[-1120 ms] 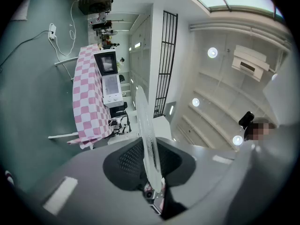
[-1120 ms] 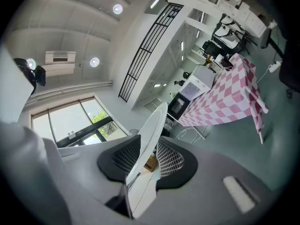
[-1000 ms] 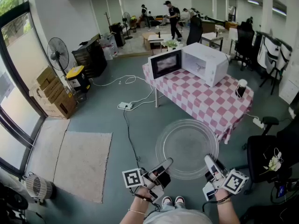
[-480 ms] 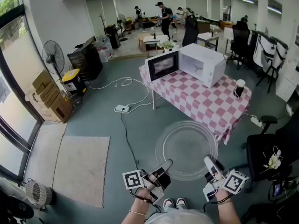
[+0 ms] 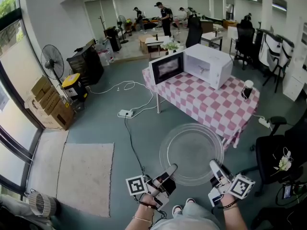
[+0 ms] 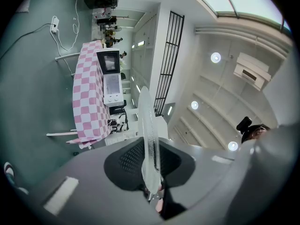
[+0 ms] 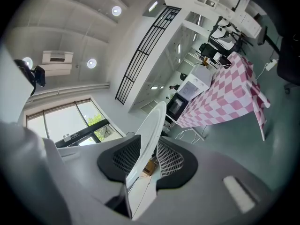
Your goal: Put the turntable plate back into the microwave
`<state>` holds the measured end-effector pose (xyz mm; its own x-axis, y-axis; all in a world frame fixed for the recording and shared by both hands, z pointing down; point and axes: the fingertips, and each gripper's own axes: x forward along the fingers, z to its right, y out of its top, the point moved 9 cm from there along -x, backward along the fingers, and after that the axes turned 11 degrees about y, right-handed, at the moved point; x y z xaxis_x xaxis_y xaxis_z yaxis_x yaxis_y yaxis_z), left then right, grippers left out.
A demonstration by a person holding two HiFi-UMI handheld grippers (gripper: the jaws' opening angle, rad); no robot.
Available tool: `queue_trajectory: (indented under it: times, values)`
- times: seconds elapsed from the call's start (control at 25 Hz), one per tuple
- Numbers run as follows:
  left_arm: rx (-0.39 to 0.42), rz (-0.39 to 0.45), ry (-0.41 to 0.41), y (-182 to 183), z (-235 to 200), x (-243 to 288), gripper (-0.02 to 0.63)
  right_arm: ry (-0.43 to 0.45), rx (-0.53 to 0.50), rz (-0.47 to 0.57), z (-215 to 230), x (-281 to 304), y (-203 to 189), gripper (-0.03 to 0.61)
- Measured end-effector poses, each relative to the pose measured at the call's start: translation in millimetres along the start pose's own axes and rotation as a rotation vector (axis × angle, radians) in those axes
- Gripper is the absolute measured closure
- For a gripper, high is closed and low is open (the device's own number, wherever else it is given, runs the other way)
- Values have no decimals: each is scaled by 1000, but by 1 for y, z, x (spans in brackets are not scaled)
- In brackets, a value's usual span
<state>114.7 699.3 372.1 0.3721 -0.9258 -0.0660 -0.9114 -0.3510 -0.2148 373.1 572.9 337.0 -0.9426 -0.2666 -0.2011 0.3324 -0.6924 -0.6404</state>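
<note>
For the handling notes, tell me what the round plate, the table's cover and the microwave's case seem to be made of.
The plate: likely clear glass, glossy; the floor shows through it.
The table cover: probably cloth or thin vinyl, matte, pink-and-white checks; it hangs in folds at the edge.
The microwave: white case, smooth, painted metal or plastic; cannot tell which.

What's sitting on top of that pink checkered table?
A white microwave with its door swung open, and a small cup near the right end. The checkered cloth covers the tabletop; anything behind the microwave is hidden.
</note>
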Motion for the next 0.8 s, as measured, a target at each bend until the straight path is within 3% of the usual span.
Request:
queue_trajectory:
  times: [0.44, 0.8]
  values:
    - [-7, -9, 32, 34, -18, 17, 575, -20, 30, -4, 29, 31, 5, 468]
    - [-6, 9, 30, 85, -28, 59, 575, 8, 36, -14, 68, 81, 39, 471]
